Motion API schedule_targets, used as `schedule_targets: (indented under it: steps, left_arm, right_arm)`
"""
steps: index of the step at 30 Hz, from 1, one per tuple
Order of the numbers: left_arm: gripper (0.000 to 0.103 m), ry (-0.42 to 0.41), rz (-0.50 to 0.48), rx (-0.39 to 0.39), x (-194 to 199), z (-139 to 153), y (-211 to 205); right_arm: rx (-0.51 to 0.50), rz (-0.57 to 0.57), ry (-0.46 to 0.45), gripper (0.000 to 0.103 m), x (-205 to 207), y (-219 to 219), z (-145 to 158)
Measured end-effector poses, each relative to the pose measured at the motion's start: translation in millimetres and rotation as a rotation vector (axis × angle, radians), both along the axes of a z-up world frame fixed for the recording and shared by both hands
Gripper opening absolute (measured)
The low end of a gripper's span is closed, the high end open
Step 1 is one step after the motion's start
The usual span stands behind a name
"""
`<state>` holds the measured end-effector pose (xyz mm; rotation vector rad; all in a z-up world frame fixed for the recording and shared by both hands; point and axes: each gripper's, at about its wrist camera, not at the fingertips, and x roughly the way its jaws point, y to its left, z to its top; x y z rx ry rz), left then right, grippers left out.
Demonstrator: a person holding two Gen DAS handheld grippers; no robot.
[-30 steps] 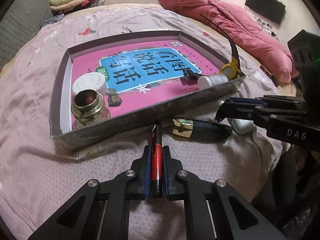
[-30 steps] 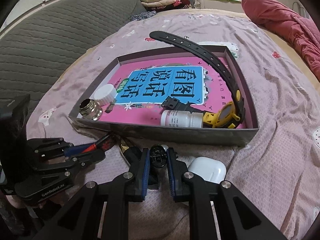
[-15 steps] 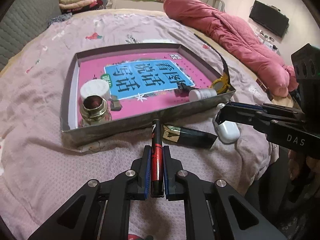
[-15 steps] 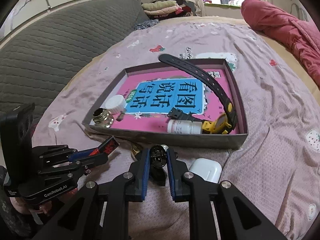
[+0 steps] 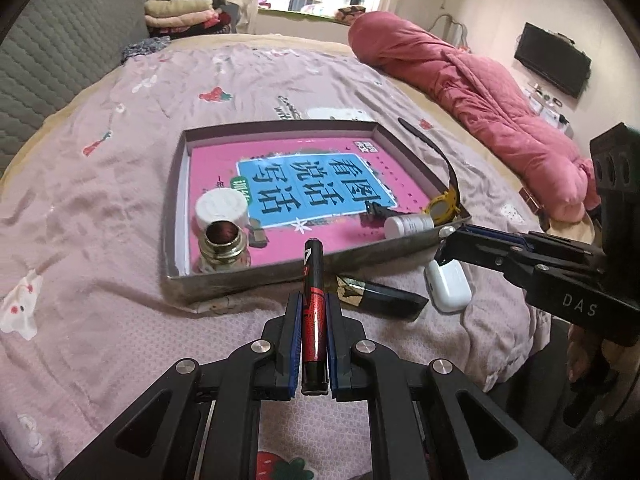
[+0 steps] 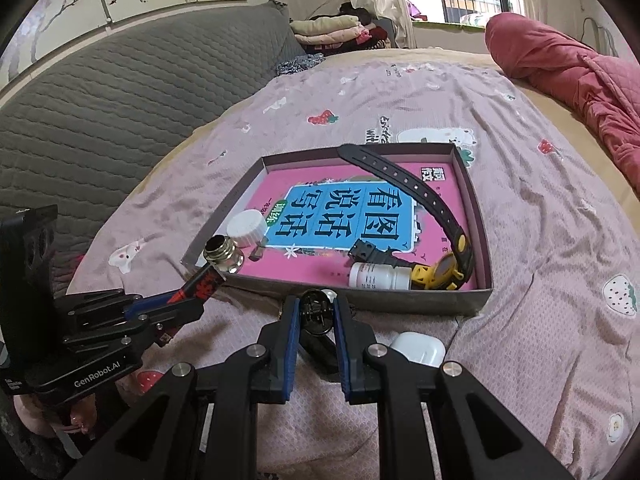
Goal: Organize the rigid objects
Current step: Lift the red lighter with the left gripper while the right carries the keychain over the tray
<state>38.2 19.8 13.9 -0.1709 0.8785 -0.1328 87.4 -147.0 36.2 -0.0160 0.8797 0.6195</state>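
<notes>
Bedroom setting: a pink printed bedsheet (image 5: 120,168) on which an open shallow box (image 5: 280,276) is laid, lined by a pink workbook cover. Left gripper (image 5: 313,320): pinched on a red-and-black pen (image 5: 313,280), held aloft, tip over the box's near wall. The pen is judged light, stiff and smooth-barrelled, best gripped mid-barrel. Right gripper (image 6: 316,314): closed around a small black round object (image 6: 316,308), identity unclear. Already boxed: yellow watch (image 6: 440,270), white pill bottle (image 6: 378,276), brass lamp base (image 5: 222,248), white cap (image 5: 221,210). Unboxed: white earbud case (image 5: 448,286), dark tube (image 5: 380,298).
</notes>
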Motion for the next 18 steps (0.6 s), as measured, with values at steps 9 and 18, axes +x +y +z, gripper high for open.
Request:
schedule_targets:
  steps: [9, 18]
  left_arm:
    - [0.010, -0.010, 0.022, 0.024, 4.1, 13.1, -4.2]
    - [0.010, -0.033, 0.043, 0.033, 12.4, 28.2, -2.2]
  right_arm:
    - [0.002, 0.000, -0.054, 0.017, -2.2, 1.8, 14.3]
    - [-0.003, 0.004, -0.091, 0.017, -3.5, 4.2, 23.3]
